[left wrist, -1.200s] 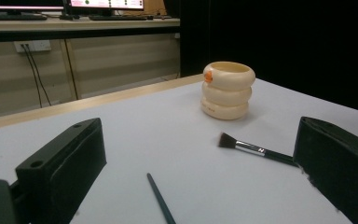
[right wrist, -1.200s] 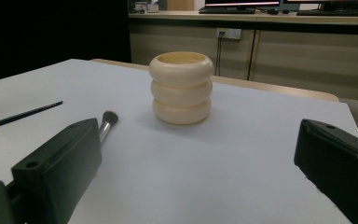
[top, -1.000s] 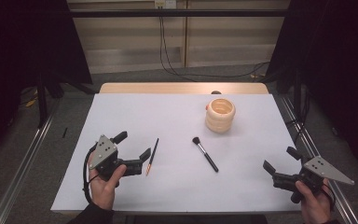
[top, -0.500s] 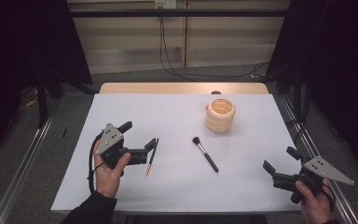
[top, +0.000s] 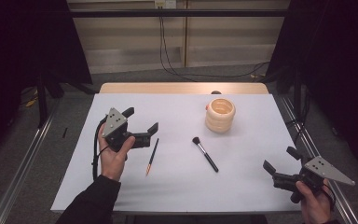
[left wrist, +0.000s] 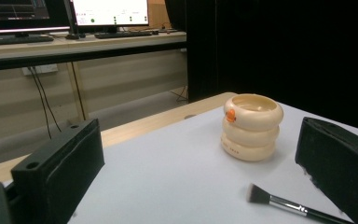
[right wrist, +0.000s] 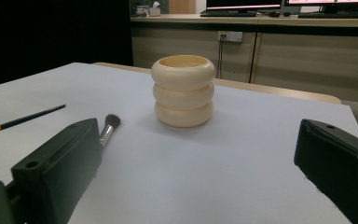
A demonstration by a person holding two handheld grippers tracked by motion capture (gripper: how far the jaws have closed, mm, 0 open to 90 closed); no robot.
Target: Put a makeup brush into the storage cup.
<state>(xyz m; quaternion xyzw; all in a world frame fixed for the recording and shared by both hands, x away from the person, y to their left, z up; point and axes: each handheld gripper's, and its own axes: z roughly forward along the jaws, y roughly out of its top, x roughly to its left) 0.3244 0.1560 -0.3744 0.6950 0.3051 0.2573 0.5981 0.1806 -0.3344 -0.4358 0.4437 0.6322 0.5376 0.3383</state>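
White surface point(top: 177, 186) ahead of you: your left hand-held gripper point(top: 144, 125) hovers with jaws wide just beside the thin pencil point(top: 152, 156), left of the cup point(top: 220, 115), lined up to pinch it. Your right hand-held gripper point(top: 278, 163) waits wide near the corner.

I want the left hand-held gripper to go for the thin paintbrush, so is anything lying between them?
Nothing visible. The left hand-held gripper, jaws open, hovers just left of the paintbrush, with bare table between. The makeup brush and holder lie to the right.
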